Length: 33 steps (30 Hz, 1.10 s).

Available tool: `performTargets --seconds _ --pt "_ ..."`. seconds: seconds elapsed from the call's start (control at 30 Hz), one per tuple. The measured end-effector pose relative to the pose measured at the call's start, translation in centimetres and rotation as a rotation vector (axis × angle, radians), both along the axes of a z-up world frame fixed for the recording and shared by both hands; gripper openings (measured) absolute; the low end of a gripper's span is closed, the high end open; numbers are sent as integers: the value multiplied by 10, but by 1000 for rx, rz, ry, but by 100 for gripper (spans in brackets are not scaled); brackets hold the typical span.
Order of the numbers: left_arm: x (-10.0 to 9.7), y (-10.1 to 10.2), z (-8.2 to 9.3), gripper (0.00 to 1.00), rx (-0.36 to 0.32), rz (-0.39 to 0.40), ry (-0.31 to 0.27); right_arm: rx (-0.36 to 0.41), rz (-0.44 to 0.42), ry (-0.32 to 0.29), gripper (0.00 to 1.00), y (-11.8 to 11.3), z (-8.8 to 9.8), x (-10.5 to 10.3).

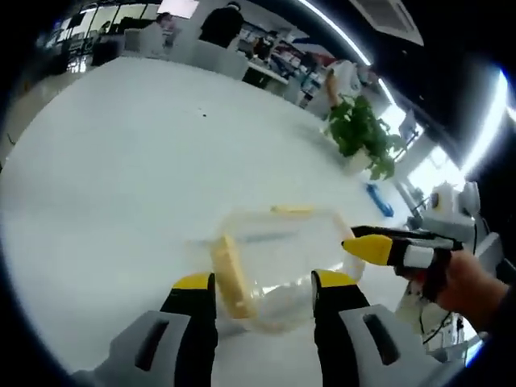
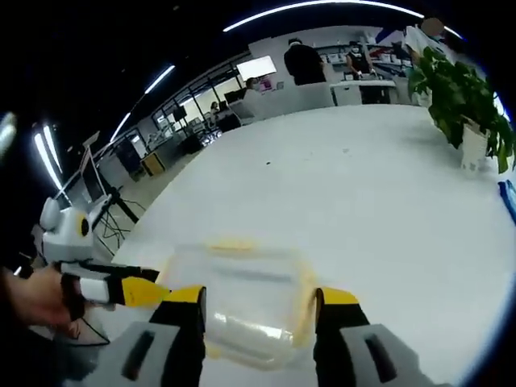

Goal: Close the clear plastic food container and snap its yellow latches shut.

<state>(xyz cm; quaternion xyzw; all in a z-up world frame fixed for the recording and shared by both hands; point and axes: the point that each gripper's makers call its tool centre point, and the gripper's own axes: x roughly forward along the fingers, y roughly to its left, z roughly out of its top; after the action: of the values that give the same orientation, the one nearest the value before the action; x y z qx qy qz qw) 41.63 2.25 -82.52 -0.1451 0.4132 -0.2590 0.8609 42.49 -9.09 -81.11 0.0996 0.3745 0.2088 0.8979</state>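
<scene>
Yellow-tipped jaws of the left gripper (image 1: 262, 284) stand spread wide, released, straddling the near end of the clear plastic food container (image 1: 278, 262) on the white tabletop (image 1: 121, 185). One yellow latch (image 1: 230, 276) lies just inside the left jaw, another latch (image 1: 293, 210) on the far rim. Right gripper (image 2: 260, 300) also hangs released, the container between and beyond its jaws. Looks light, thin-walled, slippery, likely to skate, so I'd pin the lid and press the stiff latches at their edges. A potted plant (image 1: 363, 133) stands well apart.
</scene>
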Motion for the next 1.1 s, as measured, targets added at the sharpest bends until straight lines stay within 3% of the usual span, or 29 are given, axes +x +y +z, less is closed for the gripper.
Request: performTargets --seconds 0.07,0.1,0.17,0.2,0.27,0.37,0.47,0.5,0.57,0.6,0.63,0.87,1.1 --pt "-6 -1 -8 45 39 -39 17 -104 51 -9 52 -2 -7 -2" --pt "-2 -5 -2 45 14 -13 6 -142 86 -27 53 1 -8 -3" --pt "-3 -5 -2 46 25 -12 3 -175 110 -33 56 4 -10 -5" --pt "-3 -4 -2 46 23 -6 4 -144 85 -20 59 9 -9 -5" --pt "-2 -6 -2 47 24 4 1 -158 64 -18 60 11 -9 -6" --pt "-1 -10 -4 49 28 19 2 -144 5 -46 59 10 -10 -7" --pt "-1 -11 -4 48 25 38 10 -139 6 -41 56 11 -9 -8" --pt "2 -9 -1 48 21 66 -11 -130 -51 -39 54 10 -8 -4" --pt "-2 -7 -2 48 28 60 1 -131 -24 -28 53 13 -8 -3" --pt "-1 -6 -2 48 29 67 3 -72 -37 -17 52 18 -6 -1" --pt "1 -7 -3 48 32 71 0 -95 -36 -11 49 9 -5 -3" --pt "1 -10 -3 49 34 74 -11 -100 -50 -46 50 11 -4 -9" --pt "-1 -1 -3 51 57 91 -13 -104 -81 -34 50 19 -6 -15"
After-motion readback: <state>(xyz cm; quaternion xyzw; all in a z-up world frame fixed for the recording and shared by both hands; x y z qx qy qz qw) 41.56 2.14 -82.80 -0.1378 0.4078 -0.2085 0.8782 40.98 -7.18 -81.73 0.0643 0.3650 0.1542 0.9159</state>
